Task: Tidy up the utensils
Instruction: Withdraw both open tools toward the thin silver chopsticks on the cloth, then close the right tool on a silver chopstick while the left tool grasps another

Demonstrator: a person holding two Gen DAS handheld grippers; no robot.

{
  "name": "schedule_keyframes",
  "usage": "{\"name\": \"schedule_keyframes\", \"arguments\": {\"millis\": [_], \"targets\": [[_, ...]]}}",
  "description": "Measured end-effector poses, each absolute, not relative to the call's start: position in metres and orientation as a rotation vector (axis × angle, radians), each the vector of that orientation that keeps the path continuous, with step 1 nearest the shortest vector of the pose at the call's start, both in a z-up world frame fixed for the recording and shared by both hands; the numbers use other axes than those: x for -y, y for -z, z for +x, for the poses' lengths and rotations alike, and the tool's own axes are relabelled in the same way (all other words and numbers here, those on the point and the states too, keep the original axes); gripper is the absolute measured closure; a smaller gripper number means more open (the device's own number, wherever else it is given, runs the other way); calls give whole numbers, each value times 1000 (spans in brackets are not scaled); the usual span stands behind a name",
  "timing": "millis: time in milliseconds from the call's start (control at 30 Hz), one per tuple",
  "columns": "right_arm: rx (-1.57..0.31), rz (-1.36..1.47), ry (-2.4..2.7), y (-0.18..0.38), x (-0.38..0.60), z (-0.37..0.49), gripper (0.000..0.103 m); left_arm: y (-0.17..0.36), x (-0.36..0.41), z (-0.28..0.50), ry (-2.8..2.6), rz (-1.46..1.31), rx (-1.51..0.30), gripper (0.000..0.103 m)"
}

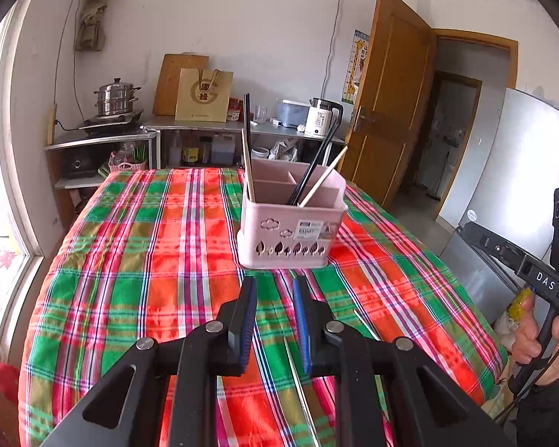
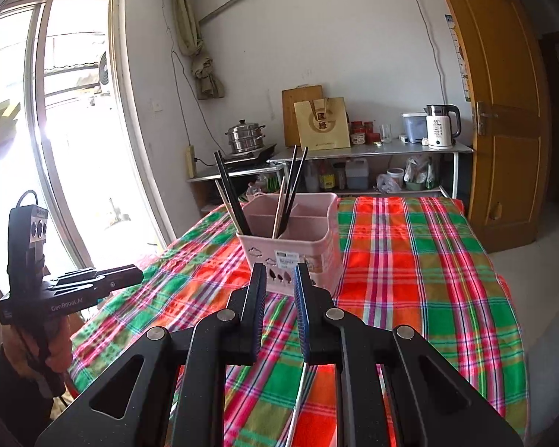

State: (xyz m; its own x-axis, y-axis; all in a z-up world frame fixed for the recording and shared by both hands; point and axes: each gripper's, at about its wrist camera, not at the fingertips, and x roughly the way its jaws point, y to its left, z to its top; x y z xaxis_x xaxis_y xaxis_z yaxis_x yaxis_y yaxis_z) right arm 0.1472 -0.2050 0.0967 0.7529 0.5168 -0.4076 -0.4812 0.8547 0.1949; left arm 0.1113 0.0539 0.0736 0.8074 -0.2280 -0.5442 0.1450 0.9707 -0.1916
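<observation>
Left wrist view: left gripper (image 1: 274,284) hangs over the table's (image 1: 130,260) near edge, jaws narrowly apart, gripping nothing. Right gripper (image 2: 278,270) likewise, narrow gap, empty. Pink basket (image 1: 292,234) stands mid-table toward the far edge, holding black chopsticks (image 1: 246,126) and wooden ones (image 1: 323,177).

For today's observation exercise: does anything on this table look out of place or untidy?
Mostly tidy. The pink utensil basket stands upright with chopsticks leaning in its compartments. The odd ones out are two thin silvery utensils lying loose on the plaid cloth near the left gripper, outside the basket.
</observation>
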Motion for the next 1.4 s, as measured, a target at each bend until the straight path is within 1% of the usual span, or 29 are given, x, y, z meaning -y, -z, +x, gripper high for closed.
{"name": "schedule_keyframes", "arguments": {"millis": [200,567,1000,1400], "targets": [[-519,70,-532,-72,210,132,88,-45,-44,96,205,-141,-653,84],[-601,68,-513,-41,211,139,88,-22,-31,99,219,-133,-728,84],[-714,27,-511,-11,195,165,88,8,-15,139,228,-97,-842,84],[-881,-56,-505,29,172,207,88,42,-4,179,227,-98,-969,84]]}}
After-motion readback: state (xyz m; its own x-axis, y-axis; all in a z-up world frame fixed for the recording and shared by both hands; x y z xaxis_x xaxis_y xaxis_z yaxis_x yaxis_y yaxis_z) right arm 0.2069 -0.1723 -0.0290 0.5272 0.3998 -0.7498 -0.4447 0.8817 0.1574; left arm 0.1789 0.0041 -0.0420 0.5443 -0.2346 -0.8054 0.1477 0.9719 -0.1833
